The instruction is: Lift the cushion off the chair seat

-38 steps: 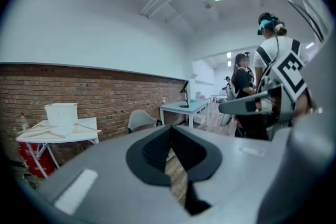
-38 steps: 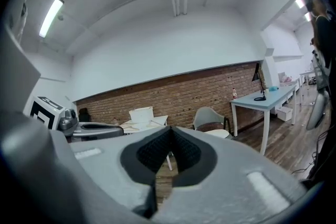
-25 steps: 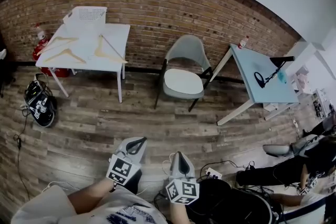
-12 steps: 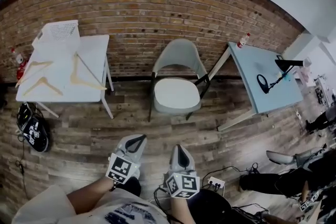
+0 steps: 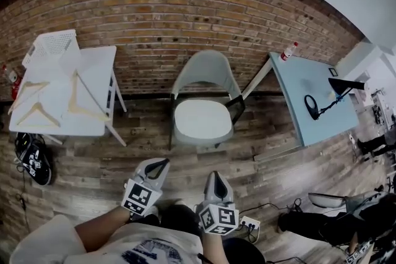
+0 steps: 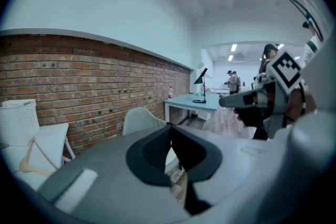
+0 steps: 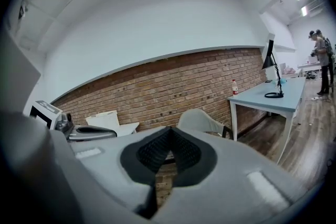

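Observation:
A pale grey shell chair (image 5: 204, 71) with dark legs stands against the brick wall, and a white cushion (image 5: 201, 120) lies flat on its seat. Both grippers hang side by side in front of the chair, well short of it. My left gripper (image 5: 158, 164) is shut with nothing in it, and so is my right gripper (image 5: 214, 177). In the left gripper view the chair back (image 6: 137, 119) shows beyond the closed jaws. The right gripper view shows the chair (image 7: 202, 120) just past its closed jaws.
A white table (image 5: 59, 96) with wooden hangers (image 5: 77, 99) and a white basket (image 5: 52, 46) stands left of the chair. A light blue table (image 5: 309, 108) with a black lamp (image 5: 337, 89) and a bottle (image 5: 289, 50) stands right. A black bag (image 5: 34, 161) lies on the floor; cables and a power strip (image 5: 250, 222) lie near my feet.
The whole view has shifted: chair and tables have slid left and nearer in the head view as I moved toward the chair. Both grippers stay shut and side by side.

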